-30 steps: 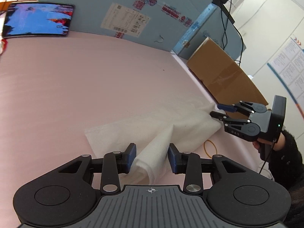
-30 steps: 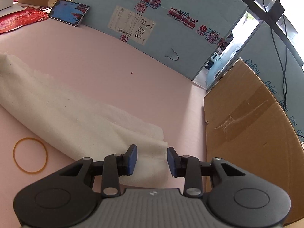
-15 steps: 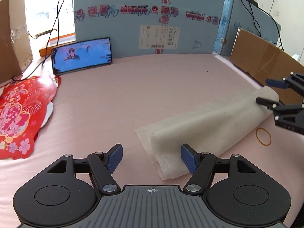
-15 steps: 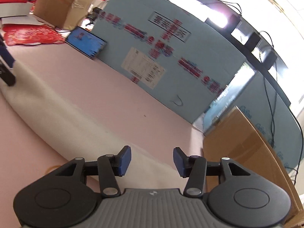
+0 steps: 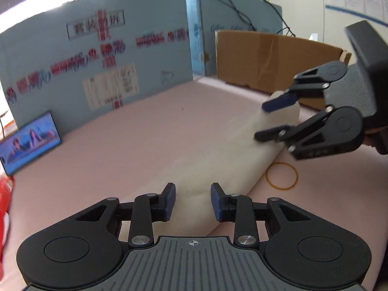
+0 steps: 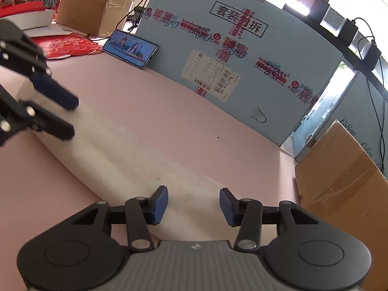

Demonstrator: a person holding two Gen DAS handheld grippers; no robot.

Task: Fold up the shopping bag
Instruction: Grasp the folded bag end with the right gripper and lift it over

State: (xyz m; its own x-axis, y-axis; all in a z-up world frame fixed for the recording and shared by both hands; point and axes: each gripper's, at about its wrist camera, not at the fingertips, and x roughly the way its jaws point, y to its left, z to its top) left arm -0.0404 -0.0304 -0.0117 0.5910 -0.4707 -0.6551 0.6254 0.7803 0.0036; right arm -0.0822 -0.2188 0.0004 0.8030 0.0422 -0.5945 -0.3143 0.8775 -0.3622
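Only the left wrist view shows the rubber band (image 5: 281, 175); the rolled shopping bag (image 5: 218, 155) lies lengthwise between the closing left gripper (image 5: 192, 201) and the parted right gripper (image 6: 193, 205) on the pink desk (image 6: 169, 111)

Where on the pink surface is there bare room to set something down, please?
Bare: the wide pink stretch between the rolled bag and the blue board, right of the phone. Crowded: the right side, by the rubber band and cardboard box.
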